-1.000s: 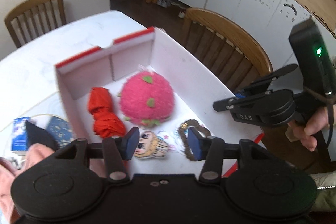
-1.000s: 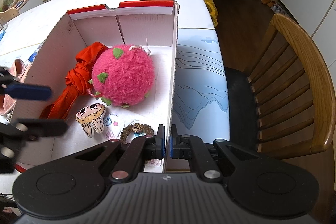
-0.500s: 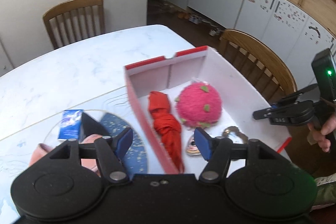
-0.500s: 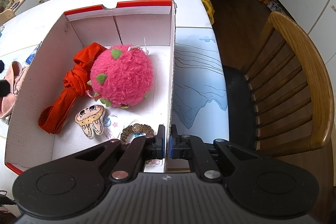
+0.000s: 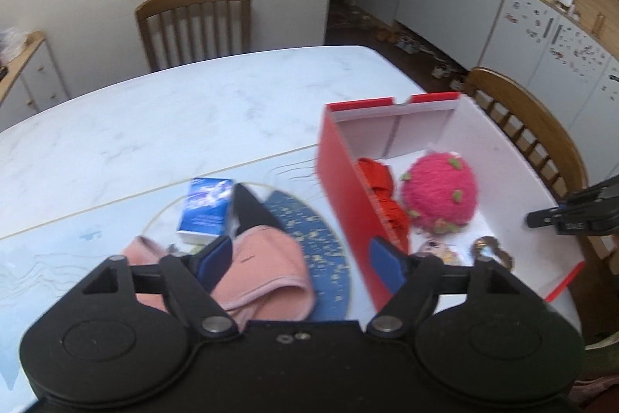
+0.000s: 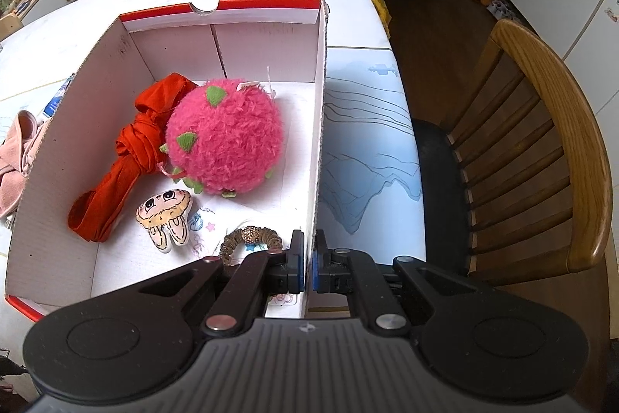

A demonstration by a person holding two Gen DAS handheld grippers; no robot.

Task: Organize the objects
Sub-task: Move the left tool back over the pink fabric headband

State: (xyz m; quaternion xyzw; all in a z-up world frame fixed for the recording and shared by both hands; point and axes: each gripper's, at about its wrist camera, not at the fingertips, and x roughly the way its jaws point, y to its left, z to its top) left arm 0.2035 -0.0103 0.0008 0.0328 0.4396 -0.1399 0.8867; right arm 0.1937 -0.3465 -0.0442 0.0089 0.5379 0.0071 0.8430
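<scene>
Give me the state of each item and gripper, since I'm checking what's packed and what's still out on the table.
box: open, no lid, right wall pinched by a gripper.
pink plush ball: in the box.
red cloth: knotted, in the box.
cartoon charm: flat on the box floor.
brown scrunchie: in the box.
pink cloth: crumpled, on the table.
blue carton: on the table.
left gripper: opening, nothing held.
right gripper: shut on the box wall.

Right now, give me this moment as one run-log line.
left gripper: jaws opening, empty, above pink cloth | right gripper: shut on box wall | in box: pink plush ball, red cloth
</scene>
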